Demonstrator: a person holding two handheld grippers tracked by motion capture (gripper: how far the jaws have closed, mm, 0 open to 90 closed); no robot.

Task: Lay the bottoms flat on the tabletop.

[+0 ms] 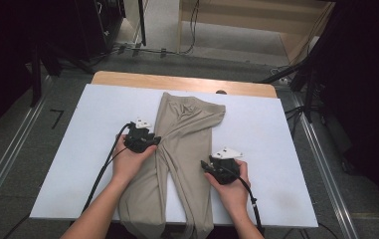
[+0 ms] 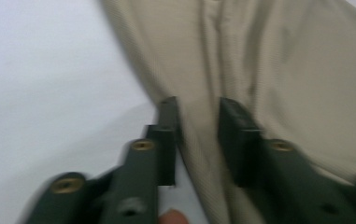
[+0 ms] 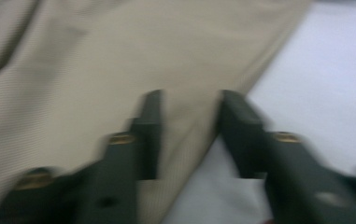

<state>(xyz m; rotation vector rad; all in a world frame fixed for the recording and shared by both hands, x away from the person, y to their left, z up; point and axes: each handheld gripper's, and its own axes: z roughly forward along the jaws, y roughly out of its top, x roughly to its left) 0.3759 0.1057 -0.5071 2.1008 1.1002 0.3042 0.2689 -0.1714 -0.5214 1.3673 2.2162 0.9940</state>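
Beige trousers [image 1: 187,144] flat on a white-covered table [image 1: 276,149], a gripper at each long edge.

The left gripper [image 2: 198,135] straddles the trousers' left edge, jaws apart with cloth between, seemingly unpinched though blur hides contact; the right gripper [image 3: 189,130] likewise straddles the right edge, released. Cables trail toward the person; the legs overhang the near edge.
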